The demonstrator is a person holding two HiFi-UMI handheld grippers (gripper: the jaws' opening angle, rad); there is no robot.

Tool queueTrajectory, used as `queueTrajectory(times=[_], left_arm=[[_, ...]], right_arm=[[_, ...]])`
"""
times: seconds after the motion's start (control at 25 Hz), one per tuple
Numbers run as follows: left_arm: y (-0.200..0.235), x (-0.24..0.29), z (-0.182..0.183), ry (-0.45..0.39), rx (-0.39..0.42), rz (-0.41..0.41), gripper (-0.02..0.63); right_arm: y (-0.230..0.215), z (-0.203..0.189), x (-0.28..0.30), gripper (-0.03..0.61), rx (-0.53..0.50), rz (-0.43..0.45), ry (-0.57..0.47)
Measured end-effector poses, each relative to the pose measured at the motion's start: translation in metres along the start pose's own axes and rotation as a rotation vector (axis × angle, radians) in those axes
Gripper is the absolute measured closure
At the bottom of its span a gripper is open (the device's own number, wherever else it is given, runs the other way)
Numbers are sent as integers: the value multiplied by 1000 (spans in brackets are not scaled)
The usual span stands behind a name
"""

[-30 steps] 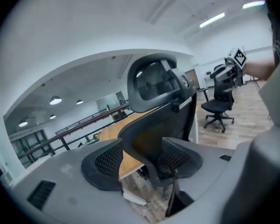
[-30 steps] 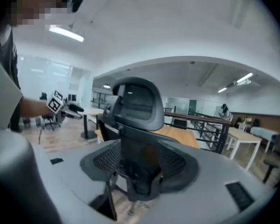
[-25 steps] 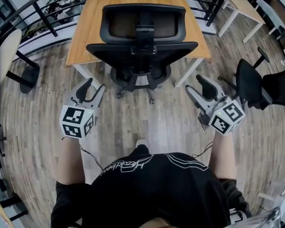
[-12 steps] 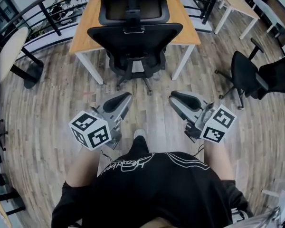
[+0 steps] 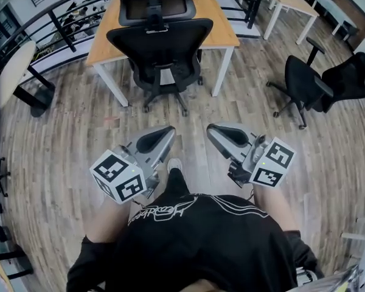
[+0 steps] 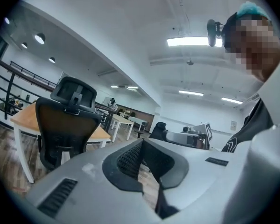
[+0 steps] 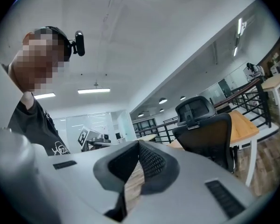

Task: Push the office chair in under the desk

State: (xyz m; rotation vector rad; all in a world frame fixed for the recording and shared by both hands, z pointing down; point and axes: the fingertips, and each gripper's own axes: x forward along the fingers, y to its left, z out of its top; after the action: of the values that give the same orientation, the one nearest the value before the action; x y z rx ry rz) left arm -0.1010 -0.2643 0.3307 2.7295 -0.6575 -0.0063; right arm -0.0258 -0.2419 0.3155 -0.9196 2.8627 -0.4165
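Left tool [image 5: 164,134]: jaws just closing to shut, nothing between.
Right tool [image 5: 216,132]: likewise shut, empty.
Chair [image 5: 160,41]: under tabletop [image 5: 222,32], tools withdrawn; push looks finished.

The head view looked steeply down from above the person [image 5: 194,242] onto the wooden floor [image 5: 55,139], with the office chair [image 5: 161,44] and desk [image 5: 100,41] ahead. Both gripper views looked level from low down, well back, sharing that chair and desk.
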Motion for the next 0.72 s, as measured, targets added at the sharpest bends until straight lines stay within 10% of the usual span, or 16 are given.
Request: queueTrajectory(times=[0.72], left_arm=[[-68, 0, -6, 13, 80, -40, 606]], right_arm=[[44, 5, -51, 538, -58, -35, -25]])
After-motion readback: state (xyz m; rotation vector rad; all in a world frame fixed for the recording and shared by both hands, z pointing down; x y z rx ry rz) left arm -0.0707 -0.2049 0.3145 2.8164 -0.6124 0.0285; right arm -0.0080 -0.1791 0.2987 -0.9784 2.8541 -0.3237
